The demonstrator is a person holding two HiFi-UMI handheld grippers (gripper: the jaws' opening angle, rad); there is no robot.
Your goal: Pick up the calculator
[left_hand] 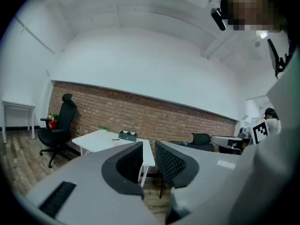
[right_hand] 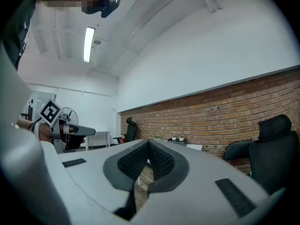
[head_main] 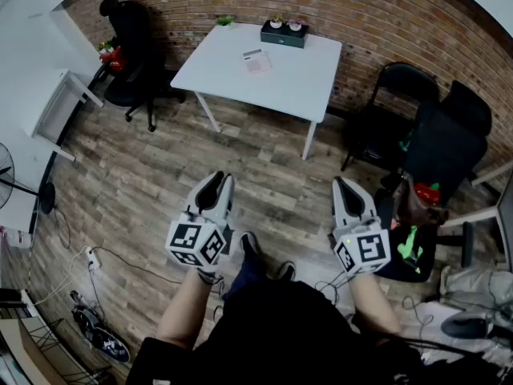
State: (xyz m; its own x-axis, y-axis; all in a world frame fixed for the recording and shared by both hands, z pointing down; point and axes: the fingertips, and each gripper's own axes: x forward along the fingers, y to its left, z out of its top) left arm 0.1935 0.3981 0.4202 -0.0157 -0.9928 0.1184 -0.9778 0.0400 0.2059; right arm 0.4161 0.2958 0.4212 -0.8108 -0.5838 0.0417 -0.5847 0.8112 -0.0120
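The calculator [head_main: 256, 61] is a small pale slab lying flat on the white table [head_main: 296, 79] by the brick wall, far ahead of both grippers. In the left gripper view the calculator [left_hand: 116, 139] shows as a thin sliver on the table [left_hand: 93, 140], left of the jaws. My left gripper [head_main: 218, 180] is held near the body over the wooden floor, its jaws a little apart with nothing between them [left_hand: 148, 146]. My right gripper [head_main: 343, 184] hovers level beside it, jaws shut and empty [right_hand: 148, 144].
A dark green box [head_main: 284, 33] with two small cups stands at the table's far edge. A black office chair [head_main: 132, 46] is left of the table and black chairs [head_main: 401, 107] are to its right. Cables [head_main: 88, 259] lie on the floor at left.
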